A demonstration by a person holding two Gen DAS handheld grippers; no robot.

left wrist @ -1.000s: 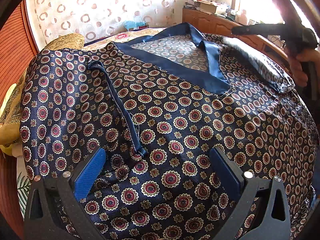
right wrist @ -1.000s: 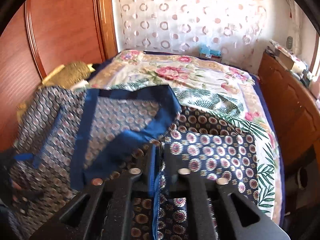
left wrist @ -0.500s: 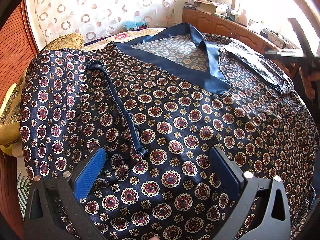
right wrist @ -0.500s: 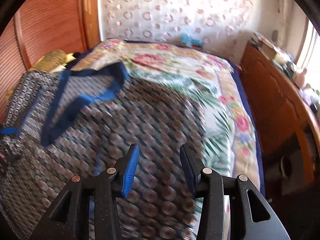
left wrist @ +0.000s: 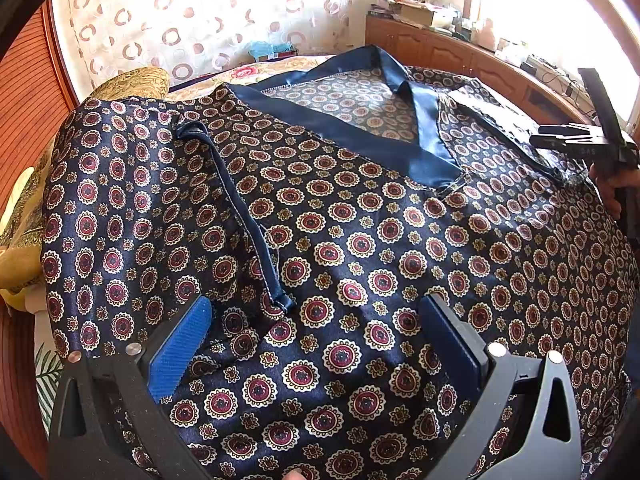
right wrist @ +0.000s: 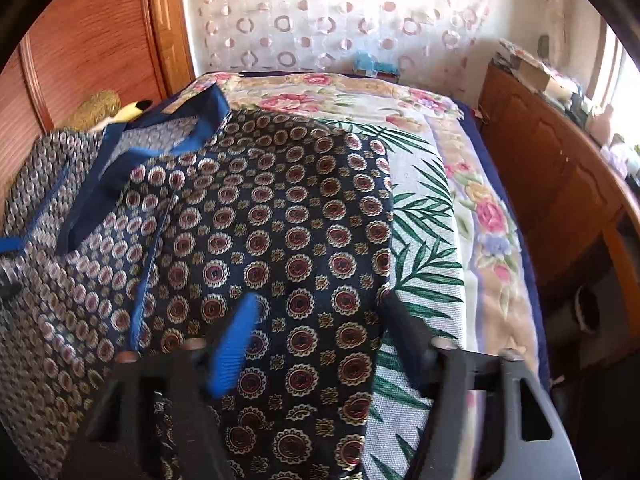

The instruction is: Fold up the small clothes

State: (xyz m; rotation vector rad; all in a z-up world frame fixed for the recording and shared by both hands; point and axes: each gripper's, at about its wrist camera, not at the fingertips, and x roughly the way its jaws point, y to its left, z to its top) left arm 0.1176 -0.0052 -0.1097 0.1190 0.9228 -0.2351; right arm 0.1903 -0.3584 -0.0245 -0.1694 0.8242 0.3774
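Left wrist view: left gripper (left wrist: pixel 316 344) low over the patterned garment (left wrist: pixel 360 240), fingers (left wrist: pixel 180 344) set wide apart, nothing clamped between them. Dark satin fabric with red and cream medallions filling the gap between the fingers and spreading well beyond both. Narrow blue tie strap (left wrist: pixel 244 216) lying on the fabric, near end just ahead of the left finger, far end running away up-left. Plain blue neckband (left wrist: pixel 360 136) farther ahead, opening onto the paler inner side of the cloth. Right gripper (left wrist: pixel 576 142) seen side-on far off to the right of the right finger, at the garment's folded edge. Yellow pillow (left wrist: pixel 132 82) beyond the garment, ahead-left.

Right wrist view: right gripper (right wrist: pixel 320 320) with fingers (right wrist: pixel 236 344) apart, holding nothing. Folded flap of the garment (right wrist: pixel 280 220) lying between the fingers and ahead of them, its straight edge passing just inside the right finger. Floral bedspread (right wrist: pixel 432 208) of the bed exposed ahead-right of that finger. Wooden cabinet (right wrist: pixel 560 184) farther right; open cardboard box (right wrist: pixel 532 68) on its top, contents too small to tell. Headboard (right wrist: pixel 92 48) ahead-left.
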